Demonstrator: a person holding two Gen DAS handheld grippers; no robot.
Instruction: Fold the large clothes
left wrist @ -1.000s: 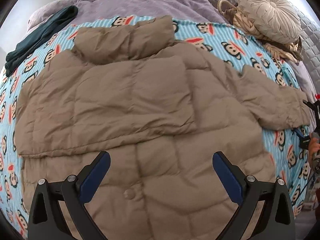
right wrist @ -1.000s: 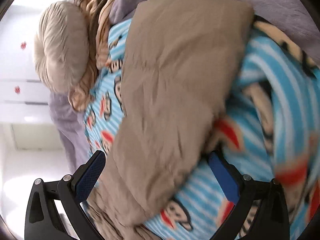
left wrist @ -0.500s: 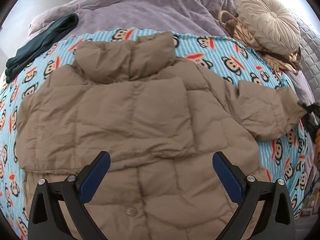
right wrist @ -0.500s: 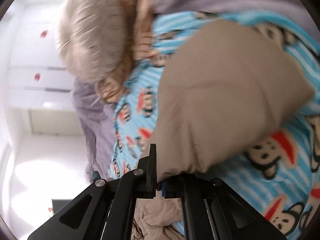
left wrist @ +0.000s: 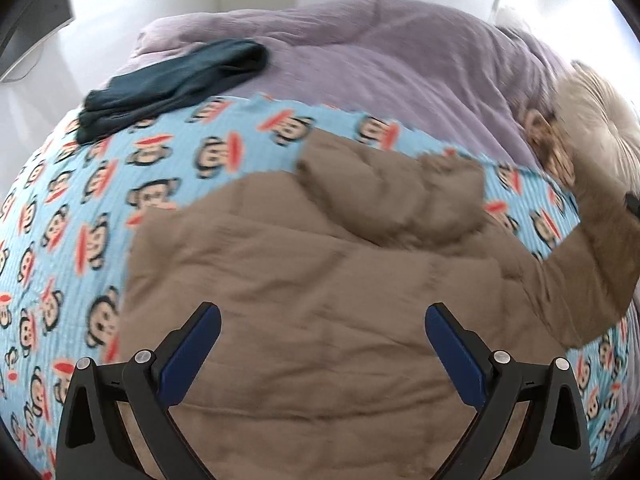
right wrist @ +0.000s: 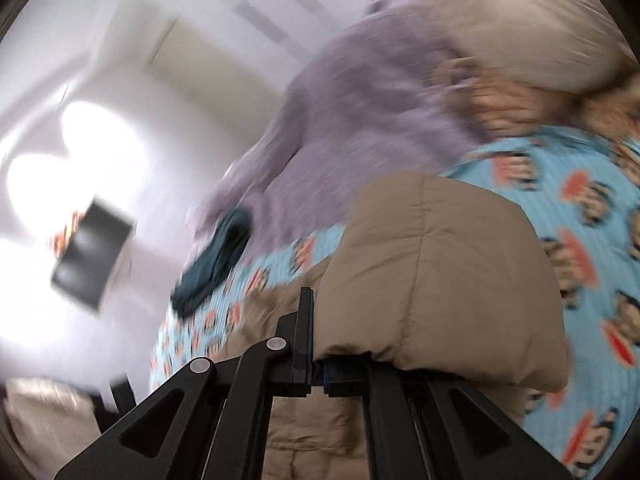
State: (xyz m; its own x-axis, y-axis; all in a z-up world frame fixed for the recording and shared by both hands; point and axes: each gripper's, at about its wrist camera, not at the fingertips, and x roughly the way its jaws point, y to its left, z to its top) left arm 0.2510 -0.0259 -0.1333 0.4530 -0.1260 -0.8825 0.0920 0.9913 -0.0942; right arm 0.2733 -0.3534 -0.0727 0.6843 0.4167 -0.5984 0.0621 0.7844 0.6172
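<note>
A tan quilted puffer jacket (left wrist: 320, 292) lies spread on a blue monkey-print blanket (left wrist: 80, 208), collar at the far side. My left gripper (left wrist: 322, 356) hangs open and empty over the jacket's lower body. My right gripper (right wrist: 316, 364) is shut on the jacket's right sleeve (right wrist: 436, 272) at the cuff and holds it lifted off the blanket. In the left wrist view that sleeve (left wrist: 600, 256) rises at the right edge.
A dark teal folded garment (left wrist: 172, 84) lies at the blanket's far left edge. A purple duvet (left wrist: 380, 60) covers the far bed. A cream round cushion (left wrist: 600, 120) and a woven basket (left wrist: 548, 148) sit at far right. A dark box (right wrist: 92, 256) stands on the floor.
My right gripper closed on the sleeve cuff and lifted it up and inward. My left gripper pulled back and swung left, staying open.
</note>
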